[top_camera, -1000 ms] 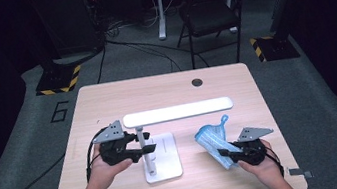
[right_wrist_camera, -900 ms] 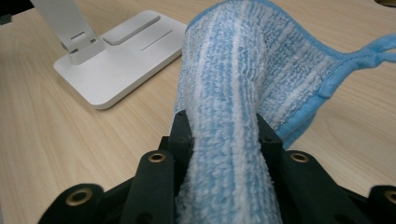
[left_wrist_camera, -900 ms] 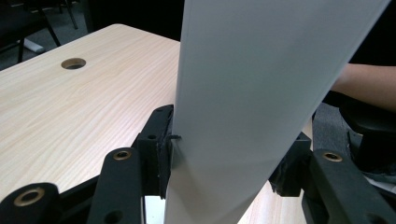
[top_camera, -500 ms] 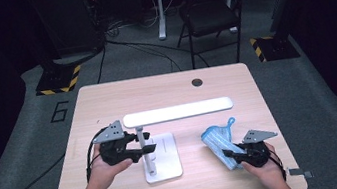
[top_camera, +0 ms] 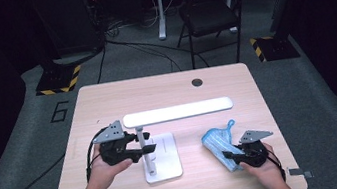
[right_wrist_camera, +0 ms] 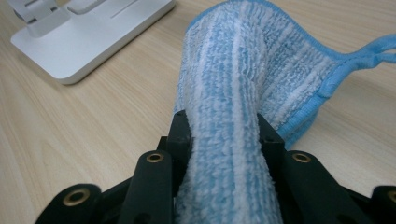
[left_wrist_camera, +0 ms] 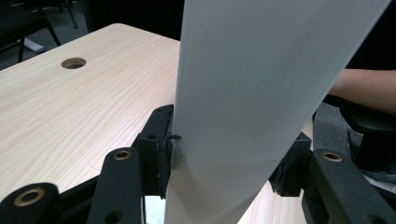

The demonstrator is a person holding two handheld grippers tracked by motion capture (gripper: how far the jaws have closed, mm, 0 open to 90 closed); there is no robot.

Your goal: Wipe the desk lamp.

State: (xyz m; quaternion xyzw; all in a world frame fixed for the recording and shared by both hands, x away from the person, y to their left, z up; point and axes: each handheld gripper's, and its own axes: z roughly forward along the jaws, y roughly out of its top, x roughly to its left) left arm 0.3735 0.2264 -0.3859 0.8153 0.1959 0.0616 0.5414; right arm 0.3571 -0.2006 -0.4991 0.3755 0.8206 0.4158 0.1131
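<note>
— What's on the wooden table (top_camera: pixel 106 98)?
— A white desk lamp (top_camera: pixel 160 151), its flat base near the front edge, a thin post rising from it and a long light bar lying level across the top.
— And the hands?
— The left gripper (top_camera: pixel 147 149) is at the post, its jaws to either side of it, just under the bar's left end. The right gripper (top_camera: pixel 227 155) sits near the front right corner, jaws closed on a blue-and-white striped cloth (top_camera: pixel 215 140).
— How does the cloth lie?
— Bunched, its far end resting on the table with a small loop pointing away, well apart from the lamp base.
— Anything behind?
— A dark folding chair (top_camera: pixel 209 10) on grey floor.
</note>
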